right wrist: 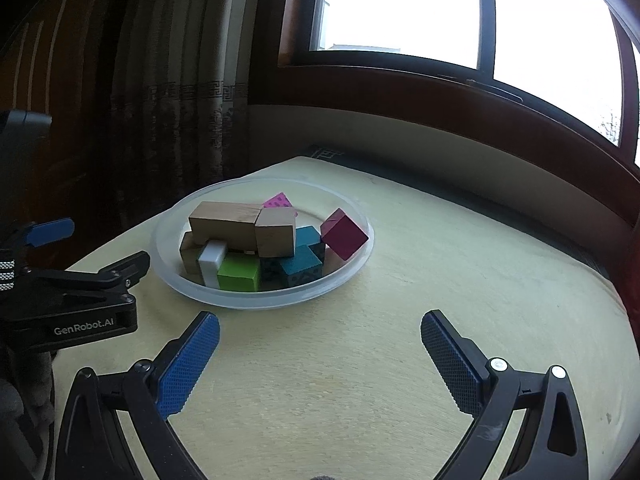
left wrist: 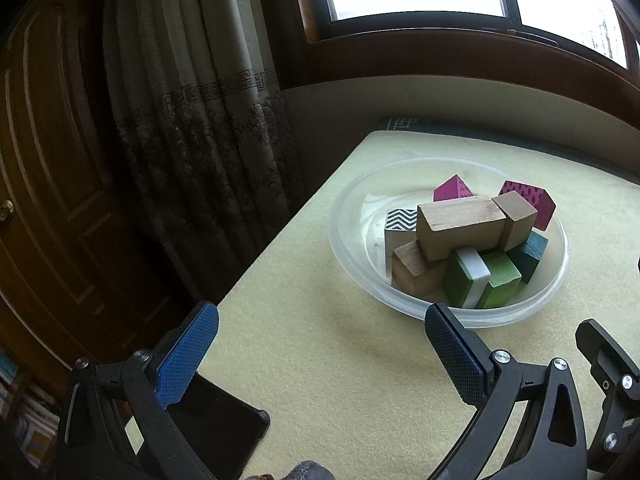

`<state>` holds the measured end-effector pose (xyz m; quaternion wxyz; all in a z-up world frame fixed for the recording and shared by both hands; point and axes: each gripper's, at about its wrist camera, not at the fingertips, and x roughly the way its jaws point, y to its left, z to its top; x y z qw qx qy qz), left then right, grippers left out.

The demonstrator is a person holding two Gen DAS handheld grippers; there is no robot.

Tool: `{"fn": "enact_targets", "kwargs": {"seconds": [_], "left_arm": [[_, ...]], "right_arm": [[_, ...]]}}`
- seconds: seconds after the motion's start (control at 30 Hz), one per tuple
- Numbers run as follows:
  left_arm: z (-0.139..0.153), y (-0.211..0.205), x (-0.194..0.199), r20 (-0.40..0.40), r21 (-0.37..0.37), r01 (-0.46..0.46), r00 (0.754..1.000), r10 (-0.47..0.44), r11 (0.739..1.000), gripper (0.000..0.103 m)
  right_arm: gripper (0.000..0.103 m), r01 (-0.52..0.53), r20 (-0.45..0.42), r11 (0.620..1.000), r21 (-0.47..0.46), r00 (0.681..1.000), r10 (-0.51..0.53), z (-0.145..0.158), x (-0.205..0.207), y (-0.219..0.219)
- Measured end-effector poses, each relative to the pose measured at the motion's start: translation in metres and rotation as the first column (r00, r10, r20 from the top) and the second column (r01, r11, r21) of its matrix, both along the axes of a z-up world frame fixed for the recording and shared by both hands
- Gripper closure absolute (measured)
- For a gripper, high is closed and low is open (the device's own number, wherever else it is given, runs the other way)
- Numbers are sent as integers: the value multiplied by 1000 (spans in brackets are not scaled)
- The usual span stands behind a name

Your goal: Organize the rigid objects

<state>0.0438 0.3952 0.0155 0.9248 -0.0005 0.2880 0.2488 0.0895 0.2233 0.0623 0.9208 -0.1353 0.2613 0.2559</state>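
Note:
A clear plastic bowl (left wrist: 348, 236) (right wrist: 360, 240) sits on the pale yellow table (left wrist: 320, 360) (right wrist: 440, 280), piled with several wooden blocks. On top lies a long plain wood block (left wrist: 460, 224) (right wrist: 224, 222). Around it are green blocks (left wrist: 500, 280) (right wrist: 240, 274), a white bar (left wrist: 476, 272) (right wrist: 212, 262), teal blocks (left wrist: 530, 250) (right wrist: 302, 266), magenta blocks (left wrist: 532, 200) (right wrist: 344, 234) and a zigzag-patterned block (left wrist: 400, 224). My left gripper (left wrist: 322, 312) is open, near the bowl's front rim, holding nothing. My right gripper (right wrist: 320, 320) is open and empty, in front of the bowl.
A curtain (left wrist: 200, 120) and a dark wooden door (left wrist: 52, 200) stand left of the table. A window (right wrist: 400, 8) with a wood sill runs behind. A black flat object (left wrist: 224, 428) lies at the table's near left edge. The left gripper's body (right wrist: 80, 292) shows in the right wrist view.

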Motion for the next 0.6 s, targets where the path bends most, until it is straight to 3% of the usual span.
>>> {"fn": "enact_targets", "kwargs": {"seconds": [0.6], "left_arm": [[-5,-6,1,-9,0,7,1000,-7,1000,0]], "right_arm": [[0,-15,-10,1000,-1,1000,15,-2,-2,4]]}}
